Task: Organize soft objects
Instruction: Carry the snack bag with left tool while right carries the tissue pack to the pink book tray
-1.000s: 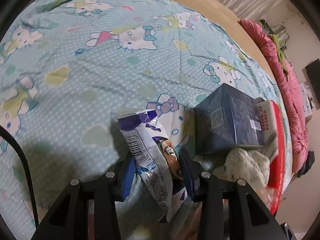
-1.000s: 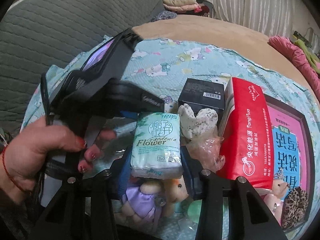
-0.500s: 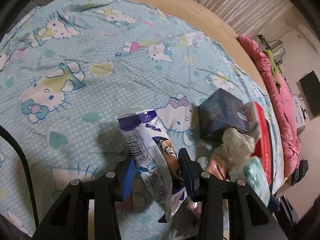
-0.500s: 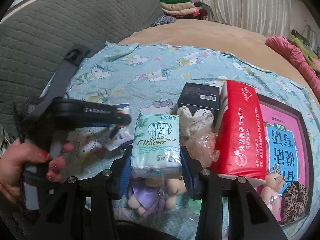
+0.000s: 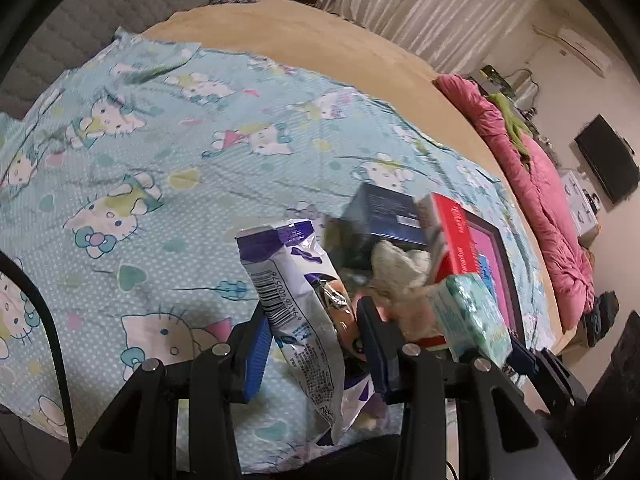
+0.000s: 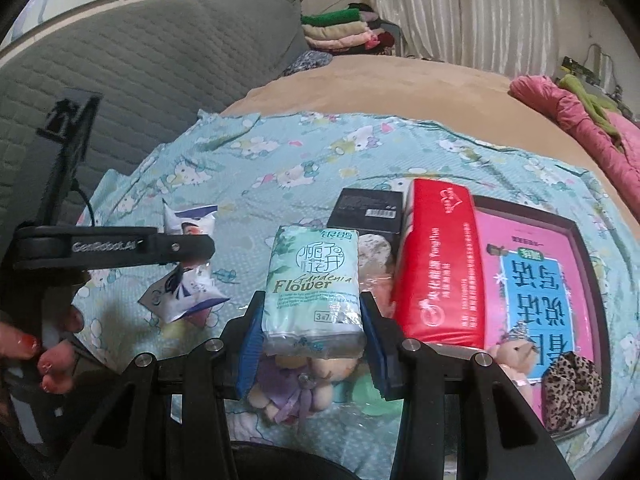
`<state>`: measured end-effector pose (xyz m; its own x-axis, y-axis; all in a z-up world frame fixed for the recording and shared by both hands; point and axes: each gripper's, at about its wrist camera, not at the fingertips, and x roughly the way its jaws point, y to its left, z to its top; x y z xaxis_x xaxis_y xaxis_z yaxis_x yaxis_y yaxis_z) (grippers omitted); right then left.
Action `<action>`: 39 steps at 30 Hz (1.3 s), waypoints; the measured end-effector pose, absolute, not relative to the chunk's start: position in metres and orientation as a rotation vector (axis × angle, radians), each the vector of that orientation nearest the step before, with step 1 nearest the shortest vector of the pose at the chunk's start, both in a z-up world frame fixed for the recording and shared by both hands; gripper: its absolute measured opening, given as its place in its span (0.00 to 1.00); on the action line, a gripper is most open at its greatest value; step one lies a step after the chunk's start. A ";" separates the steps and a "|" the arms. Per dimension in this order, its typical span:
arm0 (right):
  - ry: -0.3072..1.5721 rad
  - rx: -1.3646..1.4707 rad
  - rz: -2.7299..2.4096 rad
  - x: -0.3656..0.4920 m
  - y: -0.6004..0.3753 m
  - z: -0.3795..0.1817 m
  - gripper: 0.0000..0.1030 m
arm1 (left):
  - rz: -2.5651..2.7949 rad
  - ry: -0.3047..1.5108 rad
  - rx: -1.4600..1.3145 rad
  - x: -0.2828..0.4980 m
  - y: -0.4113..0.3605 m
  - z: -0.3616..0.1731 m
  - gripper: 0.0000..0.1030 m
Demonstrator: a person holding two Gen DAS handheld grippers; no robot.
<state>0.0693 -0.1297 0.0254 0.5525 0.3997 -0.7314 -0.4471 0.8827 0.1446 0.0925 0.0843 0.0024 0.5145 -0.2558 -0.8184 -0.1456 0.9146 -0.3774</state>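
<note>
Right wrist view: cartoon-cat sheet (image 6: 320, 160) covers tan bed (image 6: 400, 88).

White-and-purple snack packet (image 5: 296, 312), crinkled and upright, is pinched off the bed. At its 3 o'clock, the pale green tissue pack (image 6: 314, 286) is clamped upright above a purple plush doll (image 6: 296, 388).

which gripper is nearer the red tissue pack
Right. The right gripper, shut on the green tissue pack, sits just beside the red tissue pack; the left gripper, holding the snack bag, is farther off.
</note>
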 end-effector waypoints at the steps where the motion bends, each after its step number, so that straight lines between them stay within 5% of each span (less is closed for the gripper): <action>1: 0.846 -0.055 0.495 0.070 -0.133 0.027 0.45 | -0.075 1.035 -0.421 0.091 0.080 0.006 0.41; 39: 0.728 0.194 0.218 0.066 -0.305 0.061 0.45 | -0.269 0.972 -0.161 0.091 -0.085 0.074 0.41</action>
